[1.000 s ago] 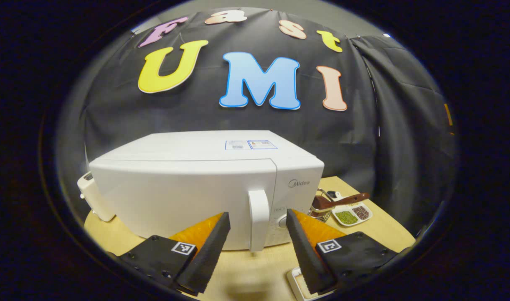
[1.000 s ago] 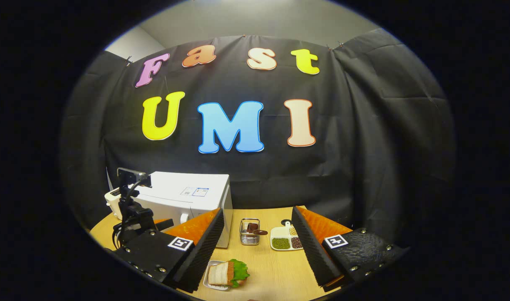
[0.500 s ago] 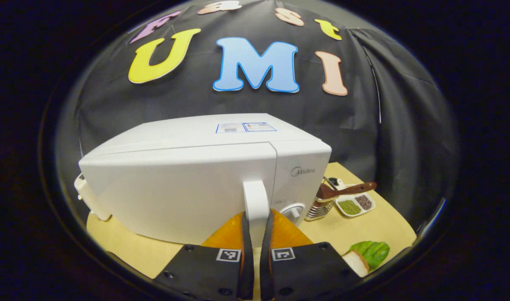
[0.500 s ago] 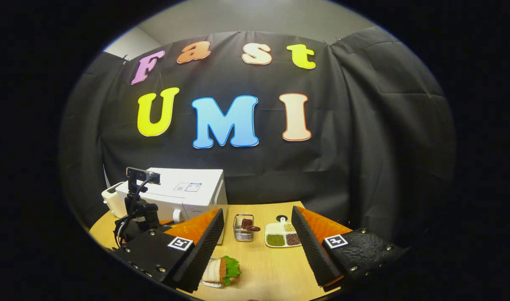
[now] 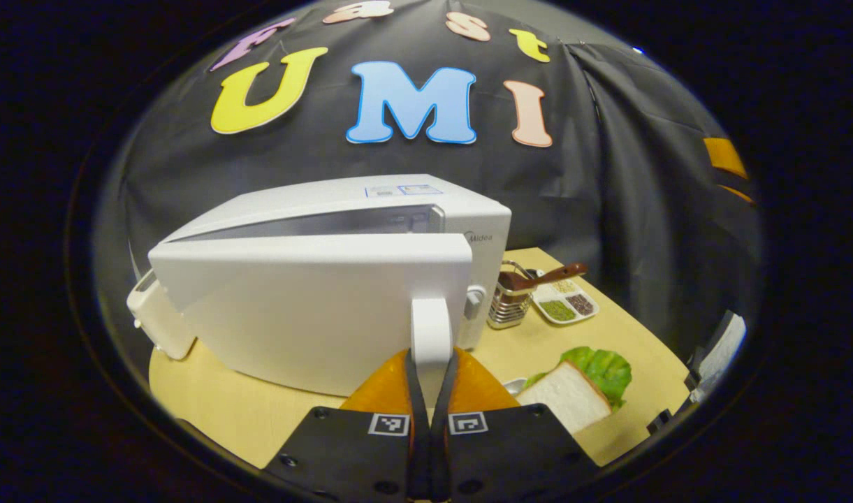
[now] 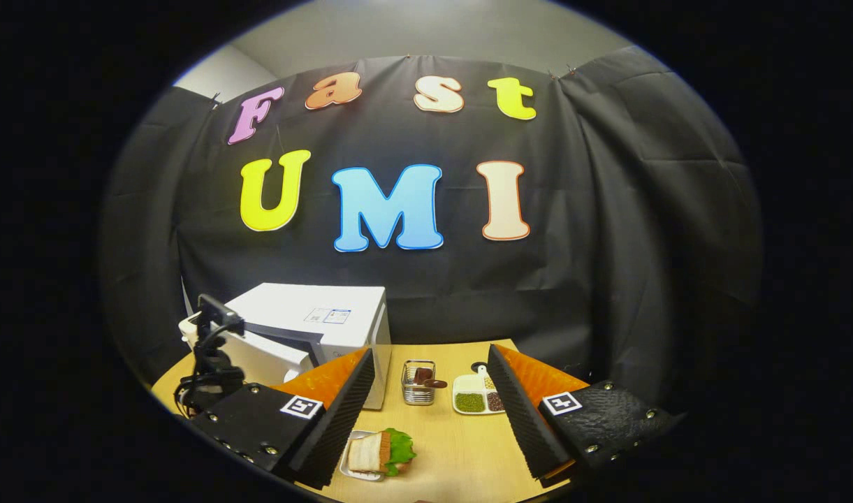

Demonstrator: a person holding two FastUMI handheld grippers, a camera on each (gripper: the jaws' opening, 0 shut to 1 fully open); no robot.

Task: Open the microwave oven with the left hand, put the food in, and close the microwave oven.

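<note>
1. 1 microwave oven (image 5: 314, 307), door ajar, 1 sandwich (image 6: 378, 453) on its plate (image 6: 351, 469) at the tabletop's (image 6: 461, 447) near edge.
2. Left gripper (image 5: 430, 391) clamps the door handle (image 5: 431, 328).
3. Right gripper (image 6: 429, 412) gapes wide, empty.

One microwave oven (image 5: 314, 307), one sandwich (image 6: 378, 453), one wire basket (image 6: 418, 383), one divided dish (image 6: 476, 395), and two tools (image 5: 429, 391) (image 6: 433, 412).

White boxy microwave oven (image 5: 314, 307), pale wood table (image 6: 461, 447), white-bread sandwich with green lettuce (image 6: 381, 453), orange-and-black gripper fingers (image 6: 342, 405) with black-white square markers.
</note>
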